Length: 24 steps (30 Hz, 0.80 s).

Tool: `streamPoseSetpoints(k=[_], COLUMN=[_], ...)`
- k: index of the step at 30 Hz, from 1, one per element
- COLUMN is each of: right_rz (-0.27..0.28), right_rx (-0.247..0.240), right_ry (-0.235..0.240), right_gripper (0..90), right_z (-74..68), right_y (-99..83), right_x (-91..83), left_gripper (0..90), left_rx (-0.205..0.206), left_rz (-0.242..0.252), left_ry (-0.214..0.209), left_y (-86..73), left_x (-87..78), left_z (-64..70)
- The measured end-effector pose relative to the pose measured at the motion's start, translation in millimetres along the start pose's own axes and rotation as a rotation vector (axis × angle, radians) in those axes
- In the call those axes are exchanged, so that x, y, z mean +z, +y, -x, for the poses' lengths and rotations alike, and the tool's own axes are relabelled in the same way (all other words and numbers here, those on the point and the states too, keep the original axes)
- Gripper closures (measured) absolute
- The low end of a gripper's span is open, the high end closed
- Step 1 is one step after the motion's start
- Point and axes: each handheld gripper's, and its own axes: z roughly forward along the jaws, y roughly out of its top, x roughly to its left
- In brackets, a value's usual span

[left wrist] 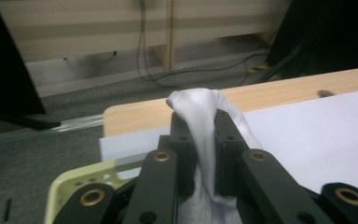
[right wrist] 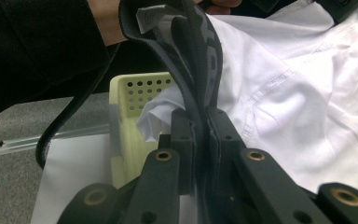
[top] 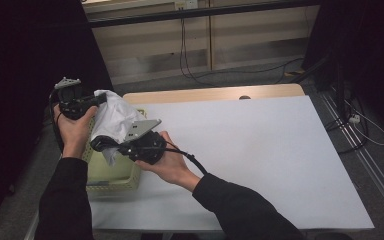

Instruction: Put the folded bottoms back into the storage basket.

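A white garment (top: 114,116) hangs bunched over a pale yellow-green perforated basket (top: 111,175) at the table's left edge. My left gripper (top: 99,99) is raised at the far left and shut on a fold of the white cloth (left wrist: 193,100), which pokes up between its jaws (left wrist: 199,119). My right gripper (top: 101,144) is lower and nearer, pointing left. In the right gripper view its jaws (right wrist: 199,119) are shut on a dark grey band (right wrist: 200,51) at the edge of the white garment (right wrist: 298,102). The basket's wall (right wrist: 127,98) shows behind.
A white sheet (top: 260,150) covers the table, with a wooden strip (top: 205,93) bare along the far edge. Cables (top: 184,55) trail on the floor beyond, and metal rails (top: 365,155) run along the right side. Dark curtains stand at both sides.
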Motion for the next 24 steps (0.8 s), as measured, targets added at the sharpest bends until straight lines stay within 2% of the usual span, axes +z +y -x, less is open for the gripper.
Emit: streamPoseSetpoints(k=[4,9,13,19,21,22,24], right_rz=[-0.002,-0.004,-0.014,-0.022,-0.032,-0.042,-0.049], right_rx=[0.006,0.013,0.013,0.014,0.019,0.024,0.015], right_ry=[0.004,0.001,-0.001,-0.006,-0.006,-0.006,-0.007], right_gripper=[82.4,82.4,82.3,82.3,82.3,82.3,82.3], right_z=[-1.5,-4.6,-8.5,-11.8,-12.2,-13.8,-14.5], right_y=[1.5,2.4,2.6,2.8,2.1,0.7,-0.5], right_x=[9.1,18.0,27.5,39.7,44.9,50.3,52.5], left_gripper=[81.5,81.4,81.4,81.4,81.4,81.4,81.3], left_rx=[0.011,0.005,0.020,0.018,0.018,0.032,0.026], left_rz=[-0.003,0.000,-0.019,-0.022,-0.026,-0.032,-0.035], left_ry=[0.004,0.009,0.017,0.026,0.025,0.022,0.026], left_y=[-2.5,-4.1,-5.9,-10.9,-13.0,-15.6,-18.2], left_x=[0.6,0.3,0.8,3.3,4.6,6.0,7.1], left_z=[-6.0,-11.3,-15.4,-23.2,-26.3,-28.3,-29.2])
